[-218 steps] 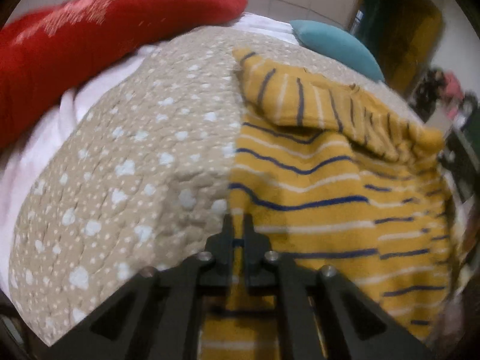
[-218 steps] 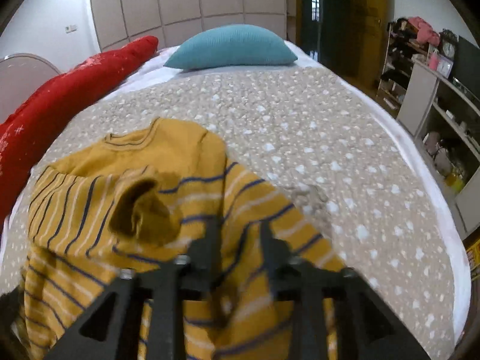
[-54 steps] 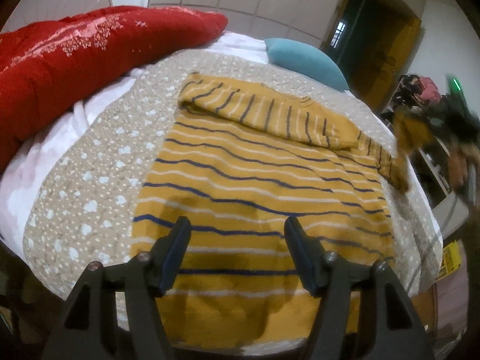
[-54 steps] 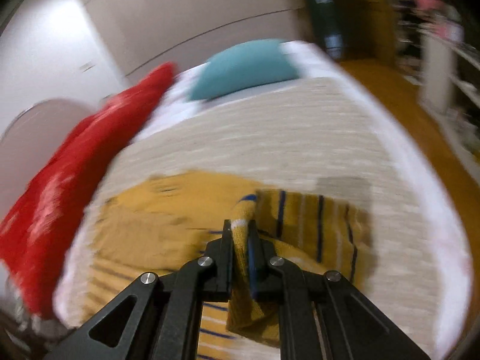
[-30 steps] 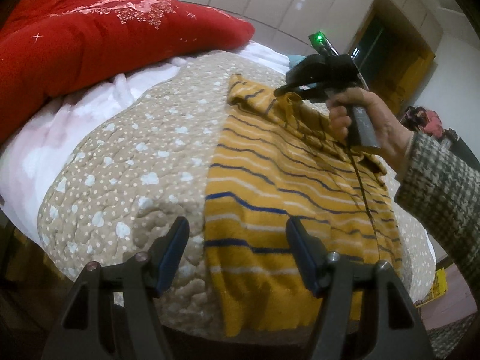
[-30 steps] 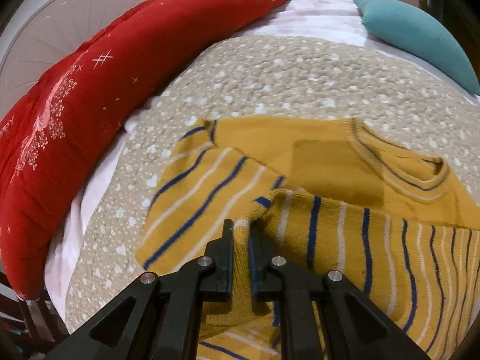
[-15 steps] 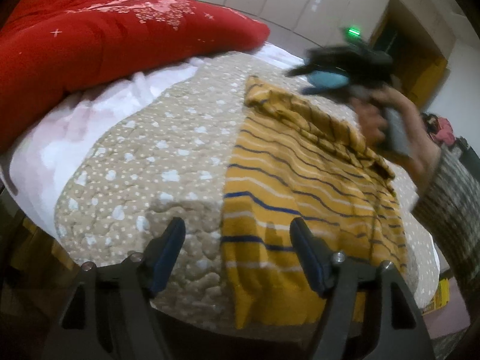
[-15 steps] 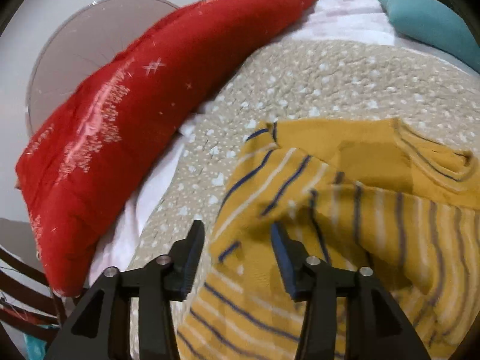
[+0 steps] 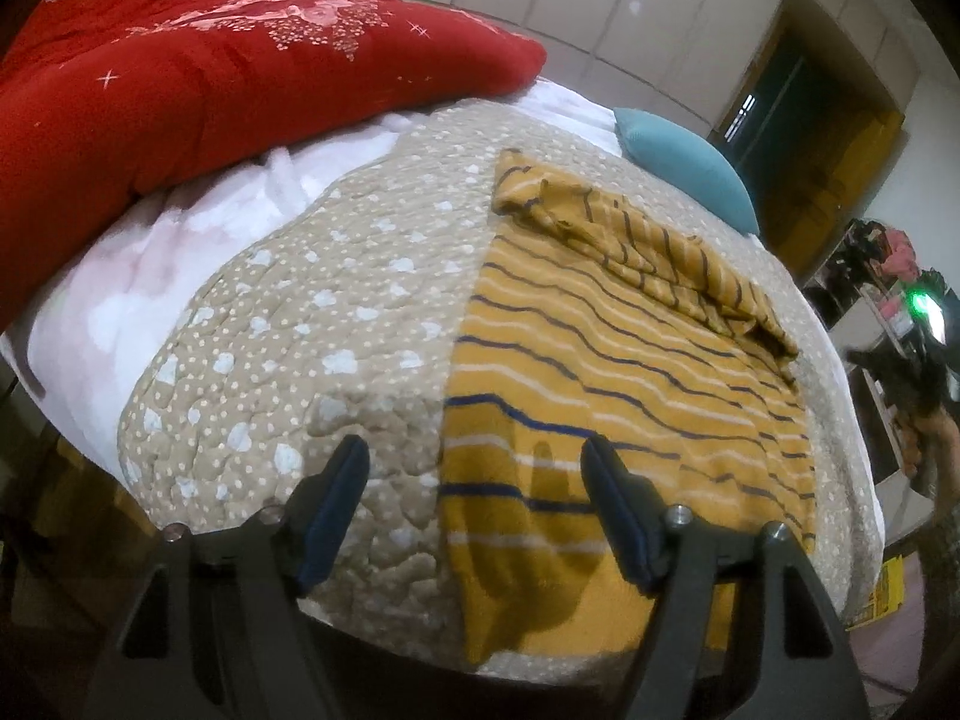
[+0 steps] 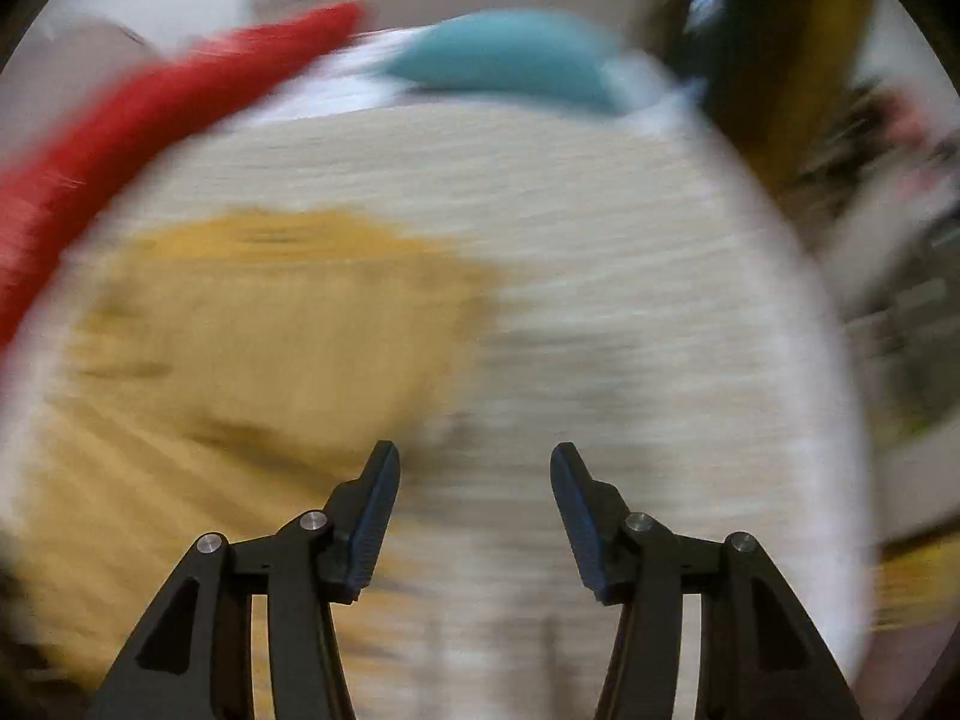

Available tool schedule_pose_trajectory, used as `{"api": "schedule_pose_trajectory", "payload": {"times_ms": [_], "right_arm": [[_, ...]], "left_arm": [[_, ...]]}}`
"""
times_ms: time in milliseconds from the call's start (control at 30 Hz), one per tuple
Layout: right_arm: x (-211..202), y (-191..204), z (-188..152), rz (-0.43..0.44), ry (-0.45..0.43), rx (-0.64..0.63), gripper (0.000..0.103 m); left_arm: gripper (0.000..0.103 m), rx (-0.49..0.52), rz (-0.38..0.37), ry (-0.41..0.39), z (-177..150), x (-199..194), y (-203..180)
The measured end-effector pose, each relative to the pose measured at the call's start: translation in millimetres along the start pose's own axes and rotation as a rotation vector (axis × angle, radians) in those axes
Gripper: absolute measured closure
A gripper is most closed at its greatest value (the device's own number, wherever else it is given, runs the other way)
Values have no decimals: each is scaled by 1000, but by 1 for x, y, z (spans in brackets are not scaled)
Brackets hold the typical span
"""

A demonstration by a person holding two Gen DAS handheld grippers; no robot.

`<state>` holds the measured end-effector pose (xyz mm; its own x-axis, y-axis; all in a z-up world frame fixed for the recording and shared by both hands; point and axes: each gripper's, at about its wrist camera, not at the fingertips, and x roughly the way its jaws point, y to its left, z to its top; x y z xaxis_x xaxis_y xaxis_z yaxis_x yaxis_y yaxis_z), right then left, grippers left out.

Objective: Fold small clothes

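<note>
A mustard-yellow sweater with navy and white stripes (image 9: pixel 612 360) lies flat on the beige dotted quilt (image 9: pixel 336 312), both sleeves folded across its far end. My left gripper (image 9: pixel 474 468) is open and empty, hovering over the sweater's near left hem corner. My right gripper (image 10: pixel 474 474) is open and empty; its view is motion-blurred, with the sweater (image 10: pixel 258 324) ahead to the left. In the left wrist view the right gripper shows at the far right edge (image 9: pixel 918 354), away from the sweater.
A red duvet (image 9: pixel 198 78) lies along the left side of the bed, and a teal pillow (image 9: pixel 684 162) at the head. White sheet (image 9: pixel 156 252) shows beside the quilt. Shelves and clutter stand off the bed's right side.
My right gripper let go of the sleeve, opened, and swung away to the right off the sweater. The second sleeve now lies across the top. My left gripper stayed open near the hem.
</note>
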<state>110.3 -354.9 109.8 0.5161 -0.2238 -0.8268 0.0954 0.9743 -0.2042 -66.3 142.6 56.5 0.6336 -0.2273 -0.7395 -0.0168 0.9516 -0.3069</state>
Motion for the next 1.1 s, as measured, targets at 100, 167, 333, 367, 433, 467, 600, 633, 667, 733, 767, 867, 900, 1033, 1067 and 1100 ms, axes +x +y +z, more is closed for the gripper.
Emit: {"api": "schedule_pose_trajectory", "payload": {"times_ms": [100, 167, 333, 367, 433, 467, 600, 633, 667, 733, 767, 867, 900, 1033, 1067, 1100], "right_arm": [[-19, -42, -24, -100, -22, 16, 46], [-29, -55, -48, 114, -9, 113, 44], [-23, -14, -119, 564, 44, 221, 44], [-19, 1, -132, 626, 62, 225, 44], [-12, 30, -153, 697, 87, 221, 44], [-10, 42, -162, 727, 94, 222, 44], [-13, 61, -182, 772, 33, 268, 42], [-14, 61, -185, 810, 29, 296, 42], [-14, 62, -190, 864, 36, 330, 42], [-12, 63, -198, 940, 52, 365, 43], [-11, 65, -201, 951, 53, 374, 43], [-10, 66, -216, 1045, 71, 430, 44], [-9, 67, -221, 1083, 82, 448, 45], [-9, 78, -236, 1163, 109, 452, 46], [-9, 84, -235, 1172, 113, 449, 46], [-9, 91, -236, 1174, 113, 442, 47]], "left_arm": [[27, 6, -8, 37, 3, 14, -2], [27, -1, -30, 66, 5, 22, -2], [27, -4, -109, 112, 12, 44, -5], [27, -1, -117, 120, 14, 49, -6], [27, 3, -133, 136, 16, 58, -5], [27, -3, -143, 143, 16, 61, -4], [48, -41, -215, 148, 12, 60, -3], [64, -53, -243, 160, 8, 59, -3], [67, -60, -259, 167, 4, 59, -3], [67, -70, -261, 146, -6, 56, -4], [67, -81, -264, 136, -10, 53, -3], [56, -109, -303, 124, -18, 49, -1], [50, -110, -326, 123, -21, 48, -1], [36, -98, -380, 127, -26, 45, -6], [36, -93, -382, 131, -27, 46, -8], [36, -88, -379, 134, -28, 46, -10]]}}
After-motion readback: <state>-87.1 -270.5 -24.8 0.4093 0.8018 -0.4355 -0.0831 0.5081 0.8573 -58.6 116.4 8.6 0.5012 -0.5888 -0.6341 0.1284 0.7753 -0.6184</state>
